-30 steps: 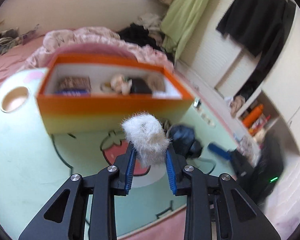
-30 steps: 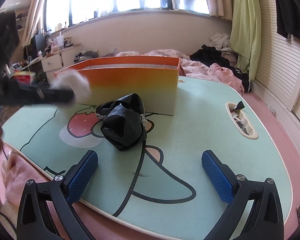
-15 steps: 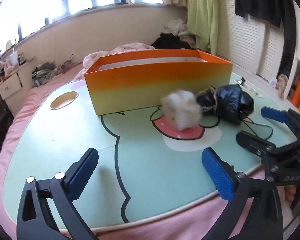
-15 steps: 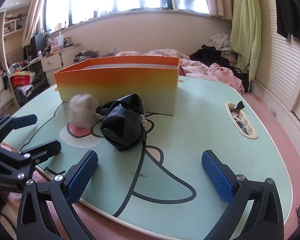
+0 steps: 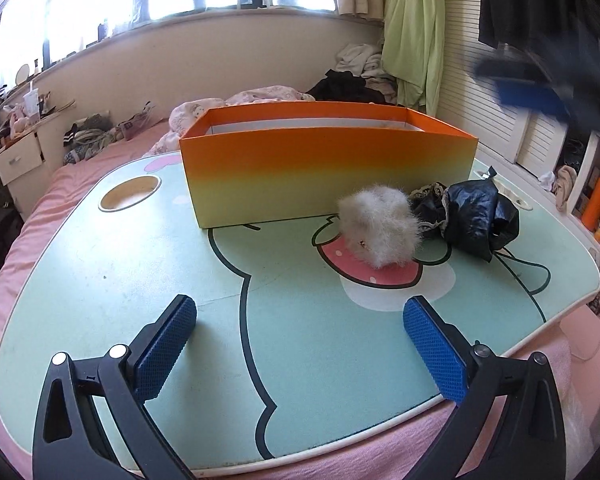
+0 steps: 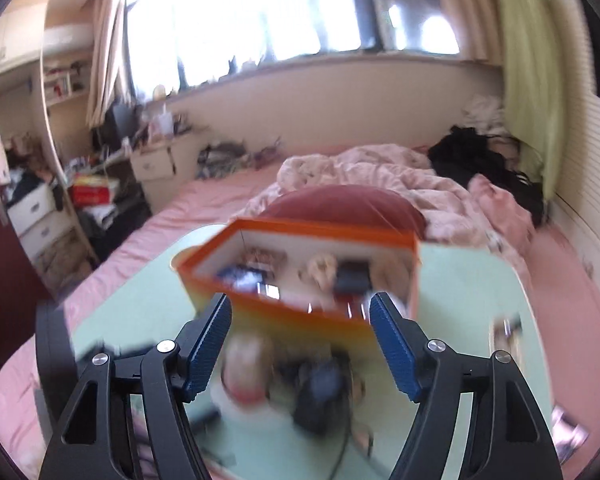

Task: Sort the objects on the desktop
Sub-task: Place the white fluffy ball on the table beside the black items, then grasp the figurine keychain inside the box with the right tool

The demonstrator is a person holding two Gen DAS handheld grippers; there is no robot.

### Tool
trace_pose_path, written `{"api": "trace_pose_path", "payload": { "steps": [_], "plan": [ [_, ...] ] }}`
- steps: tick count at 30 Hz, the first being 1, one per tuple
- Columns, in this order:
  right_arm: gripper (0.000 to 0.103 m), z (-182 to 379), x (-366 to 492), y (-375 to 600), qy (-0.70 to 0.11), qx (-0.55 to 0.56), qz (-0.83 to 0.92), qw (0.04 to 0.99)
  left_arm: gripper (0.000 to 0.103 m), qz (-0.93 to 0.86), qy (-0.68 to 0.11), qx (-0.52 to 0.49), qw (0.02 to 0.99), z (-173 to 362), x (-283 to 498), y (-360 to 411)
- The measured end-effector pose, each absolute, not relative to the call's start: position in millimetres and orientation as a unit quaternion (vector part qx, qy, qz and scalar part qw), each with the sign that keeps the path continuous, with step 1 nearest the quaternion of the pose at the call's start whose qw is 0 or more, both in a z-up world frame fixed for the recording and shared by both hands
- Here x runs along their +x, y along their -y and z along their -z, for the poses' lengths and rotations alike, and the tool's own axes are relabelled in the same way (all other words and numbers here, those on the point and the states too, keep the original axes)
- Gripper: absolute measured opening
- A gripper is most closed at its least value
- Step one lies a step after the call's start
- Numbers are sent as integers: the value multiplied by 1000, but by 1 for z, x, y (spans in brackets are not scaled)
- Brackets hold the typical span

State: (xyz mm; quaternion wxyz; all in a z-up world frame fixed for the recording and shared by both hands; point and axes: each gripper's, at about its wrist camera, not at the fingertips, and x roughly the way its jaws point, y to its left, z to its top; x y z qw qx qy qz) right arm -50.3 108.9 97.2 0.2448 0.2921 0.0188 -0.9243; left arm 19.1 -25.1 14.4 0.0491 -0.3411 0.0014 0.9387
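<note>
The mint-green bench [image 5: 100,280] with its cartoon strawberry print is lying on a pink bed [image 5: 40,208], under a bright window in a cluttered bedroom. Reading from the left, a round cup hole [image 5: 130,199] is sitting in the bench's far corner, then the orange box [image 5: 328,172] is standing across the middle, its inside hidden in the left wrist view. Just in front of its right end the white fluffy ball [image 5: 378,230] is resting on the strawberry, touching or nearly touching the black bag [image 5: 476,216] beside it. Further right, green and dark clothes are hanging by the slatted wall.

The left gripper [image 5: 300,348] is hovering over the near bench with its jaws spread wide and nothing between them; a second ago they were clamped on the fluffy ball, which is now lying free. The right gripper [image 6: 300,344], a blur at the upper right of the left view, has risen since then and is looking down into the box; its jaws are closing, with nothing visibly pressed between the pads.
</note>
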Motion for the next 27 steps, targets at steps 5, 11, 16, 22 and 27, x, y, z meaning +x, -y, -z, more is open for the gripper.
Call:
{"api": "trace_pose_path", "payload": {
  "steps": [5, 11, 16, 22, 27],
  "plan": [
    [43, -89, -158, -56, -96, 411, 882, 210, 103, -938, -3, -342, 49, -10, 17, 24],
    [27, -38, -222, -35, -111, 510, 837, 165, 103, -938, -4, -342, 52, -9, 12, 23],
    [47, -21, -211, -16, -173, 511, 826, 165, 103, -938, -4, -342, 53, -8, 12, 22],
    [37, -5, -195, 9, -287, 475, 823, 124, 103, -938, -4, -343, 53, -8, 13, 21],
    [32, -7, -192, 5, -280, 495, 810, 143, 103, -938, -4, -342, 53, -6, 18, 17]
  ]
}}
